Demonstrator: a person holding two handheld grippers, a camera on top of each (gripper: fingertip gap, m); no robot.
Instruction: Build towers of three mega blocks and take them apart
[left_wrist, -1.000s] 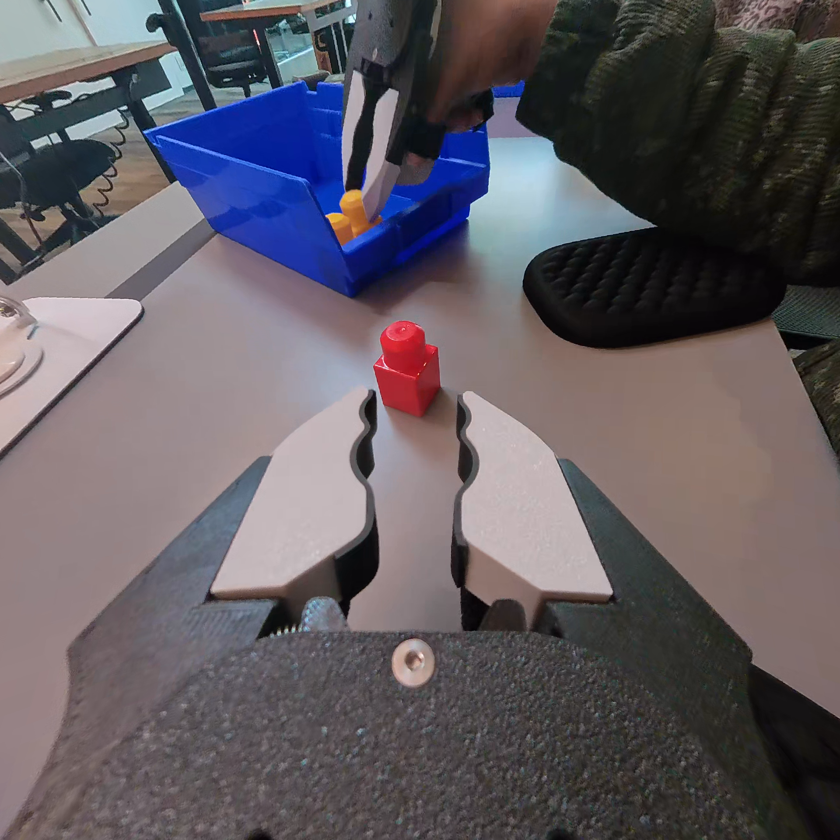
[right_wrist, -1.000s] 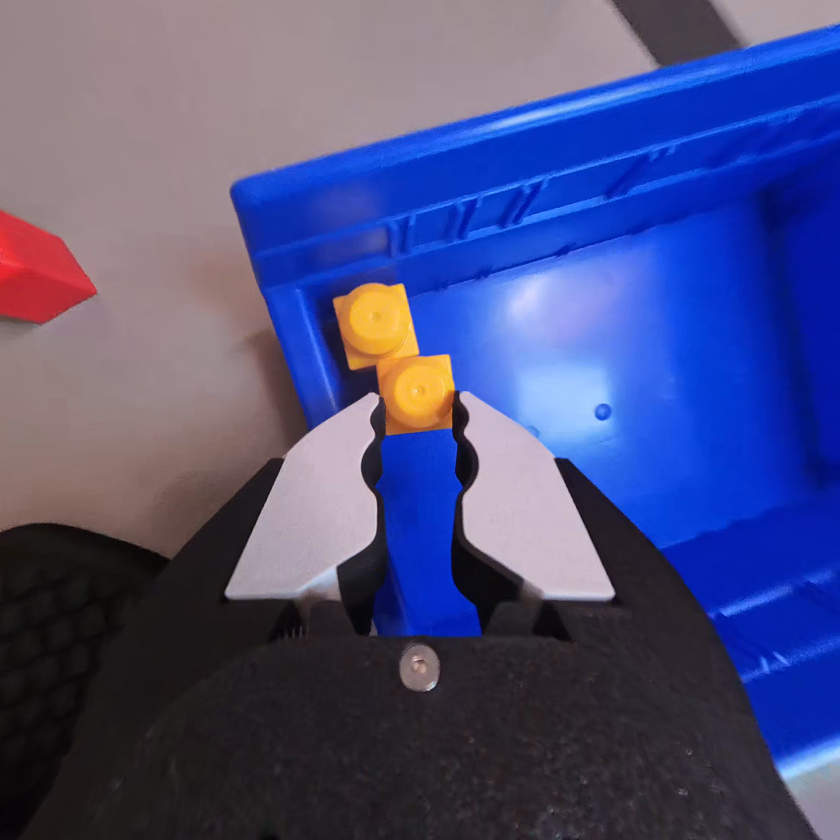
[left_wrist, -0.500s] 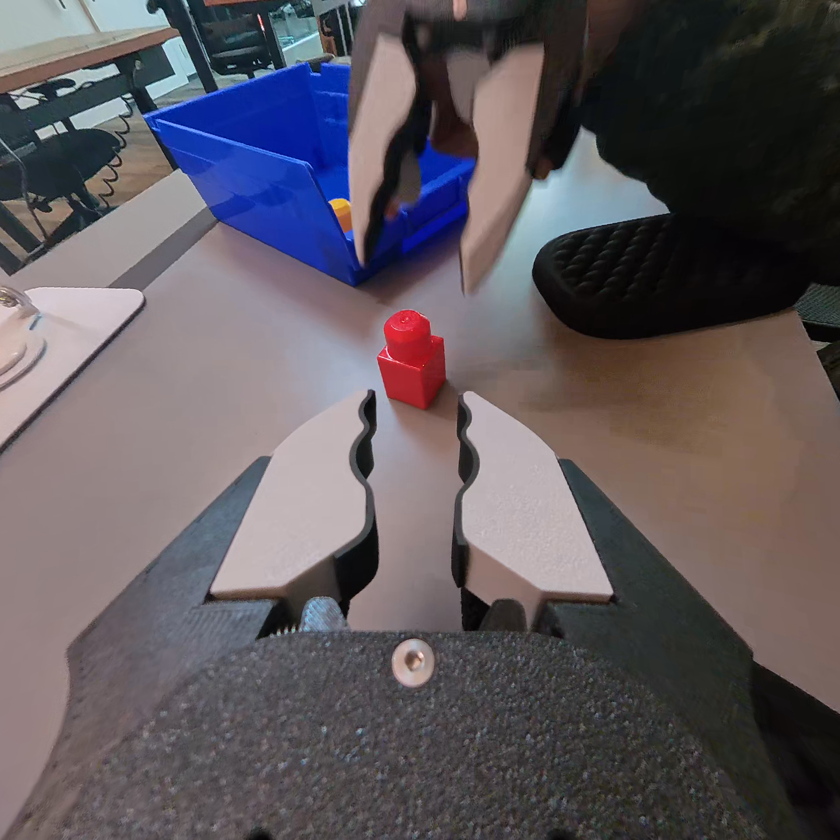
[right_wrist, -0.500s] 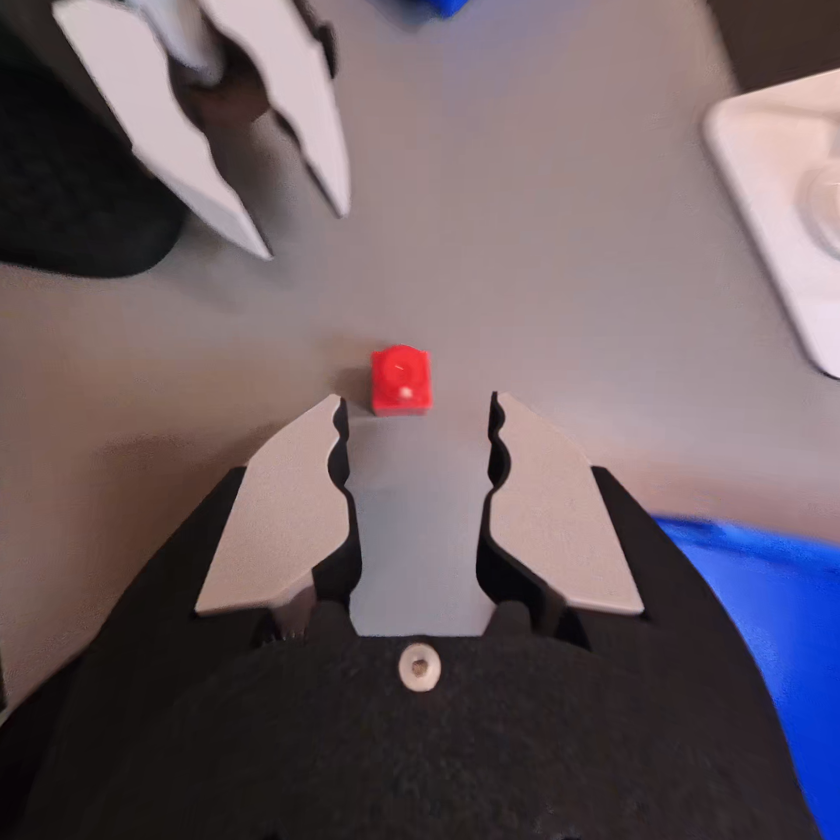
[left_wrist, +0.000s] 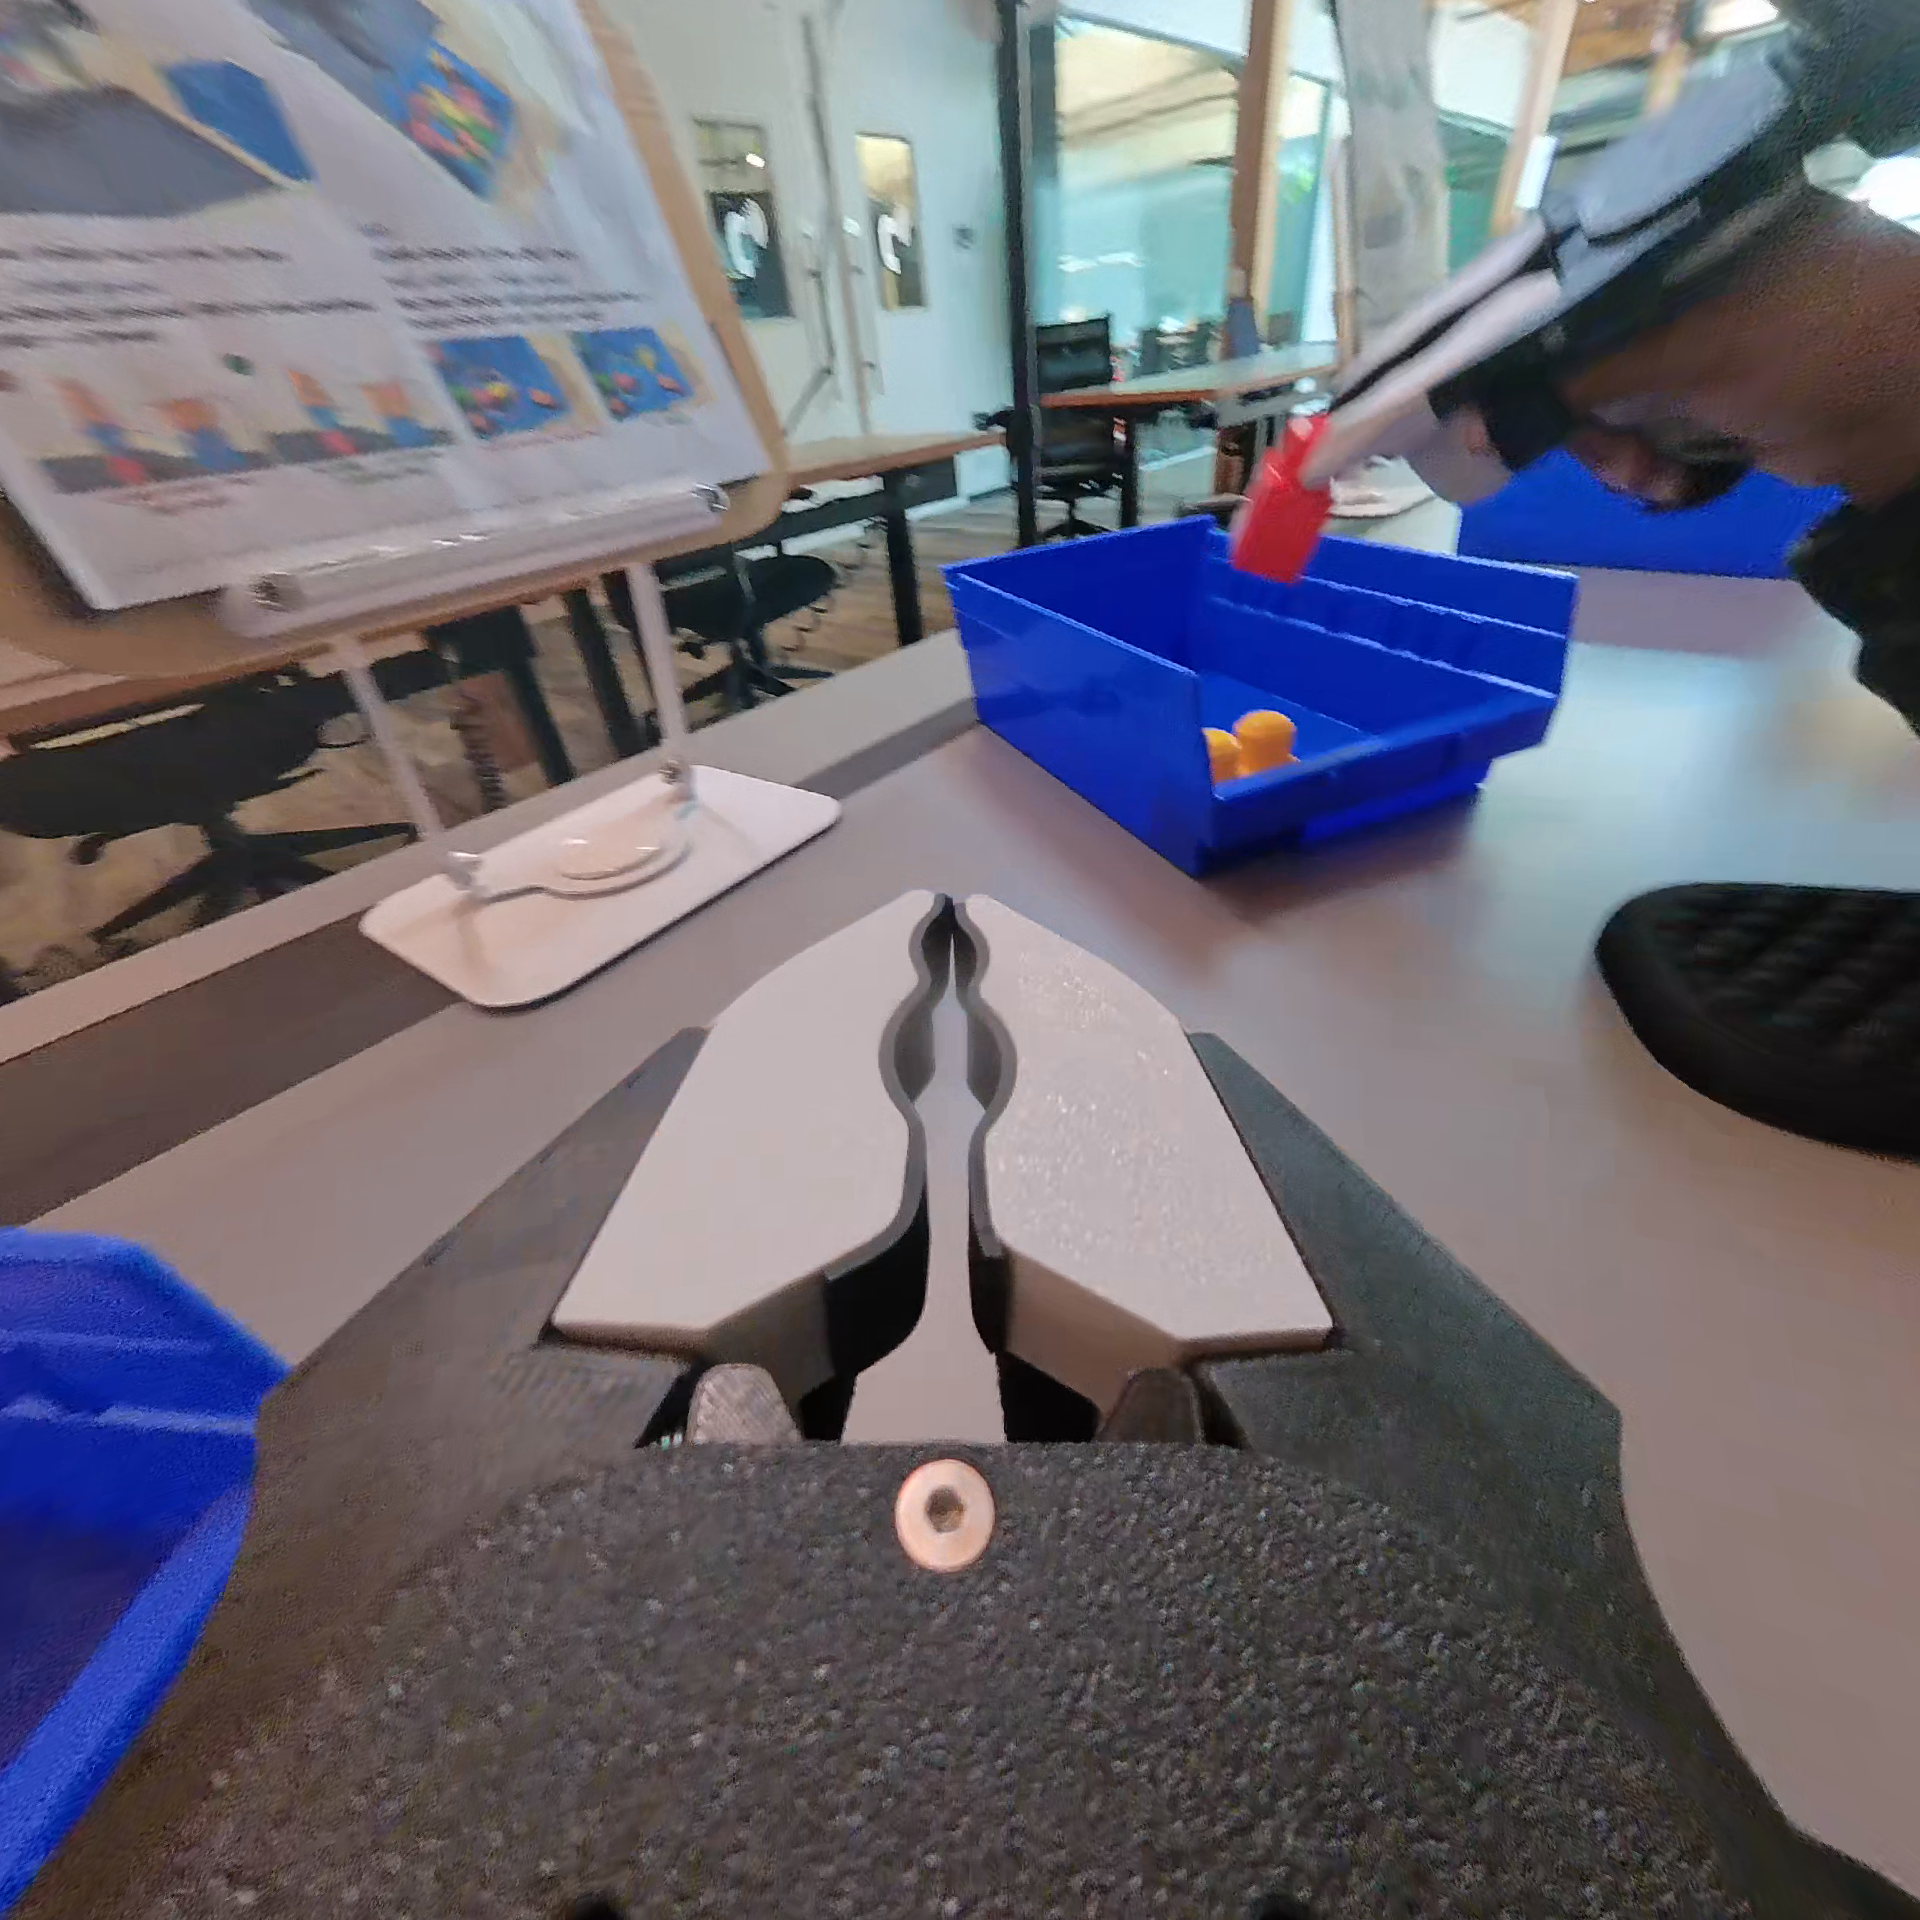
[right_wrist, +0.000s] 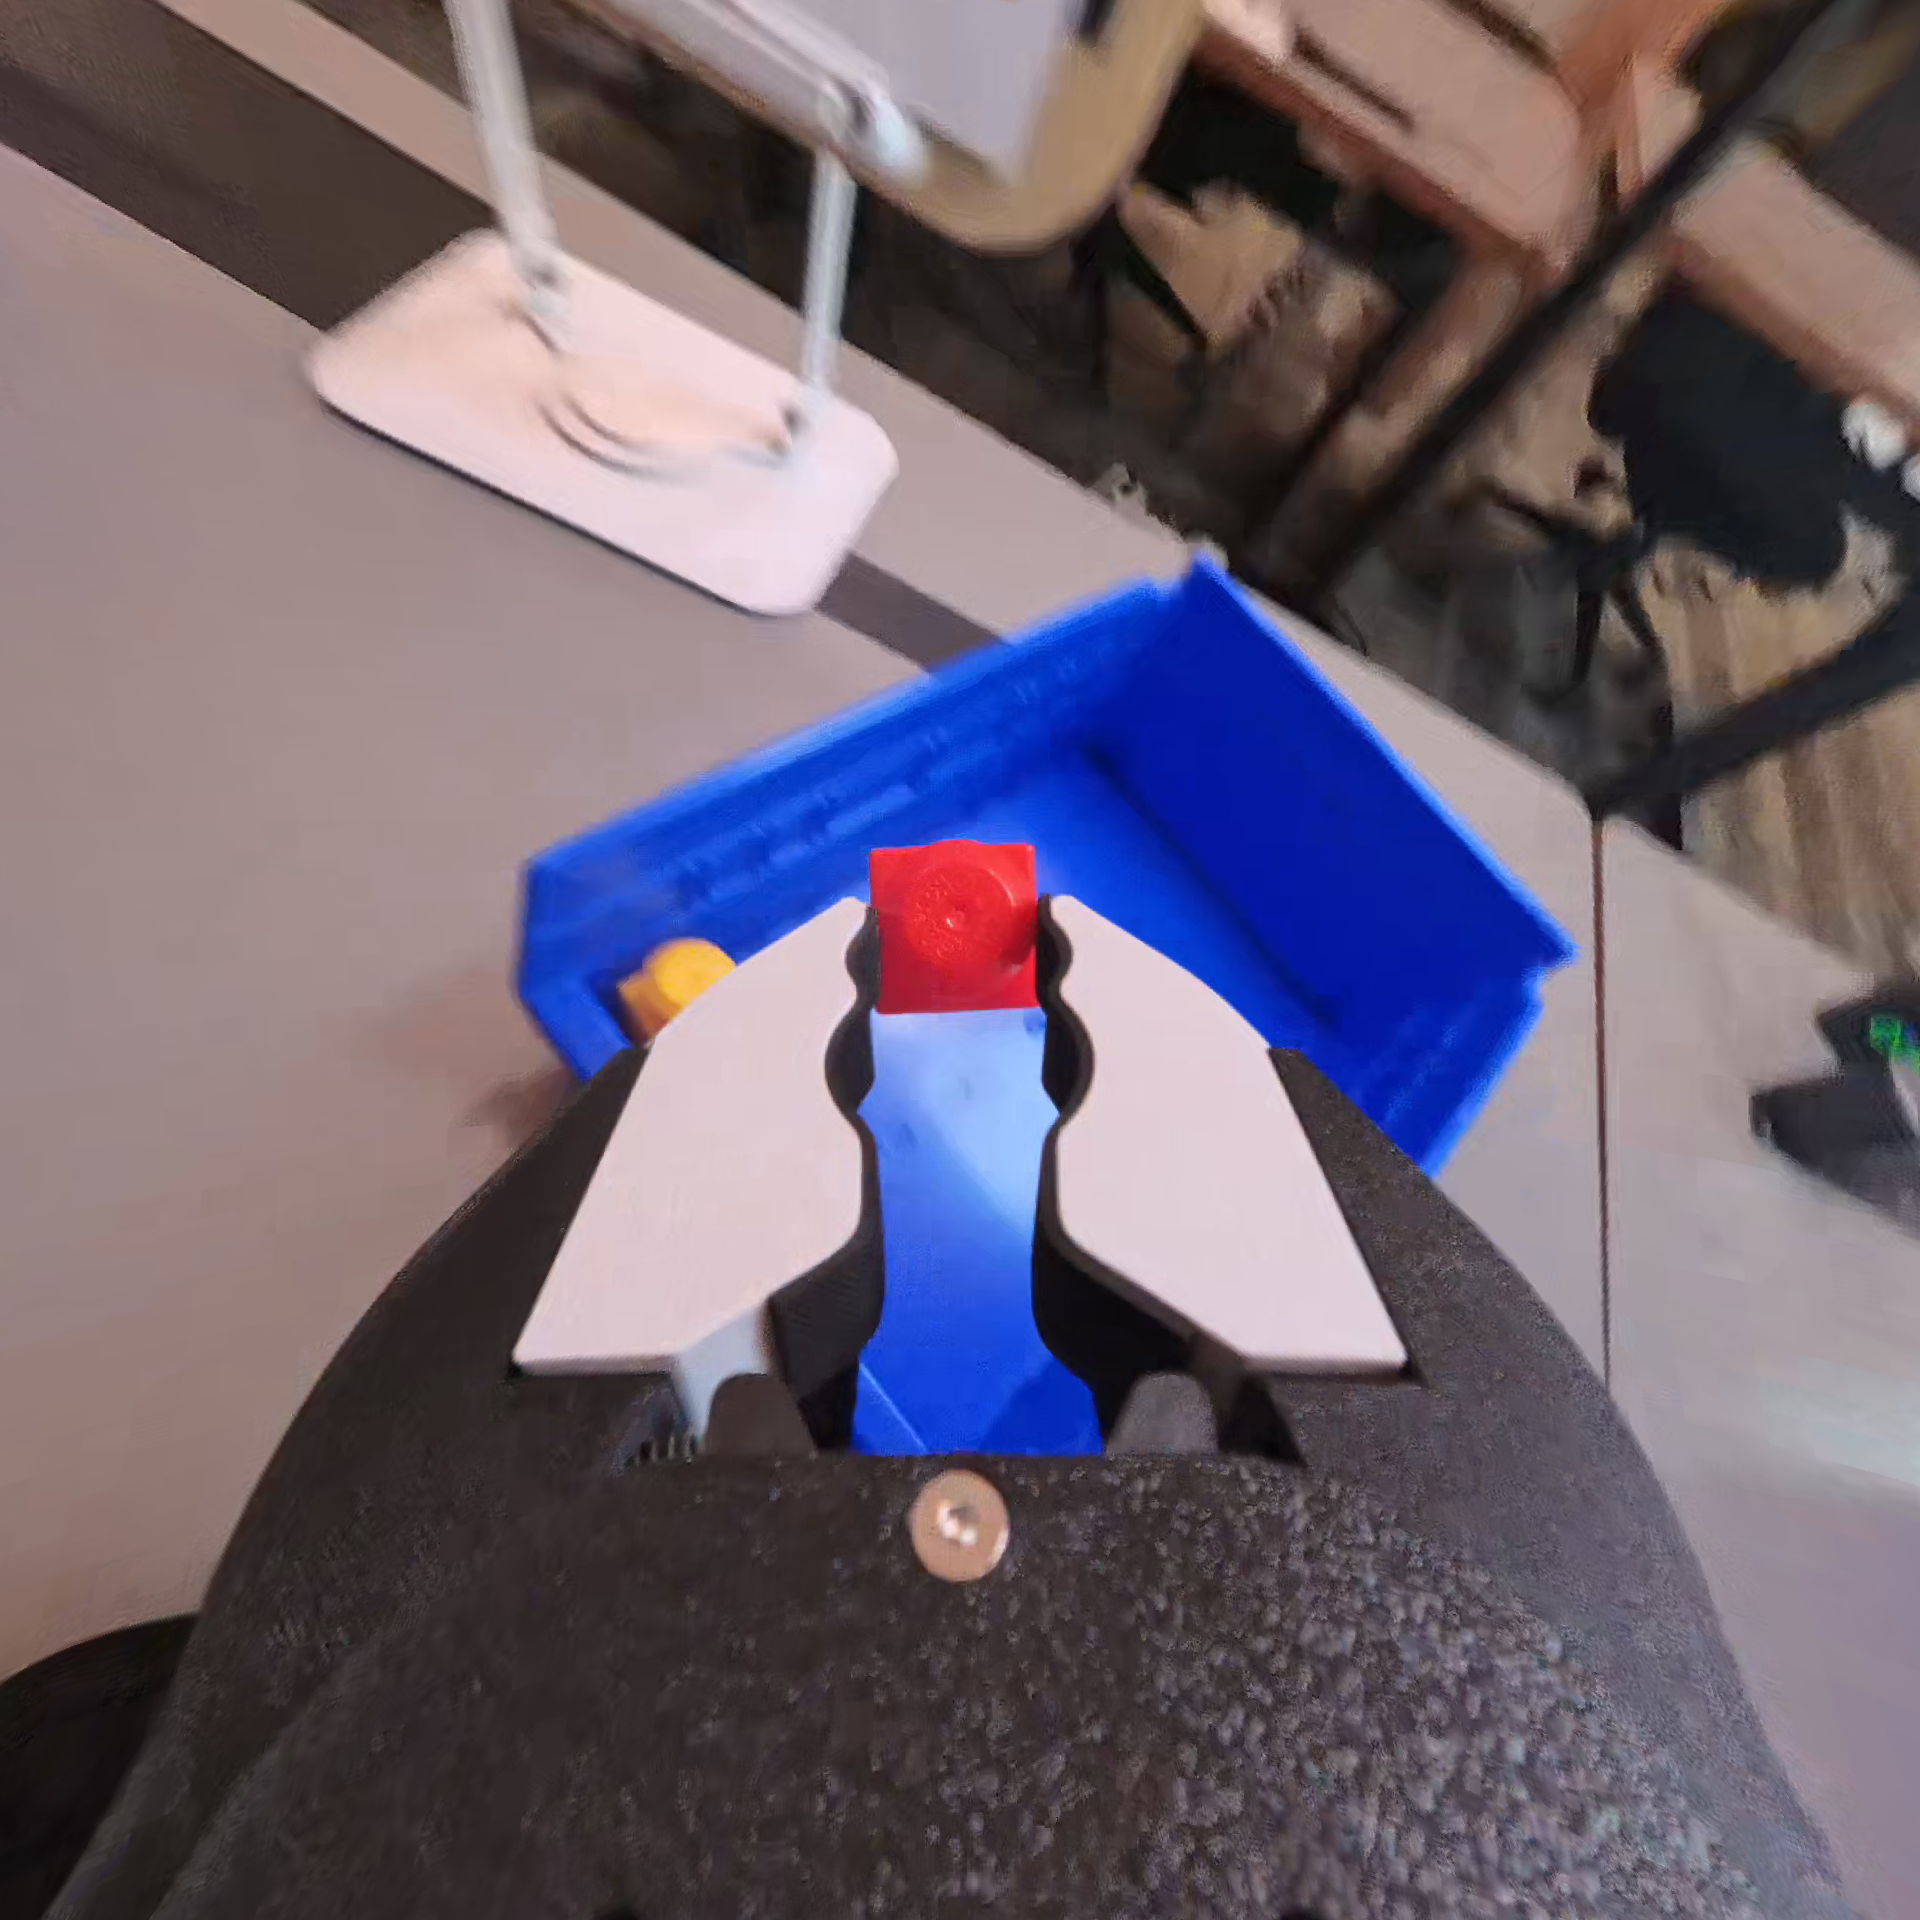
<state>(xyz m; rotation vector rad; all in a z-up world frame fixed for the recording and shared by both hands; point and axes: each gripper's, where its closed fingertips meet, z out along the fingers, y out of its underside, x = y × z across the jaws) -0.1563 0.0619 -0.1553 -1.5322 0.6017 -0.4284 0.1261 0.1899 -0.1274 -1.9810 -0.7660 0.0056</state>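
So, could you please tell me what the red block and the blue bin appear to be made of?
The small red studded block looks like moulded plastic, smooth and slightly glossy, with a faint sheen on its round stud. The open blue rectangular bin also looks like rigid plastic: thin ribbed walls and pale glare on its floor. Neither can be confirmed by look alone.

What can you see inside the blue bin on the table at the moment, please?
Two orange blocks sit against the blue bin's front wall. The right gripper holds a red block above it. Its fingers hide part of the floor.
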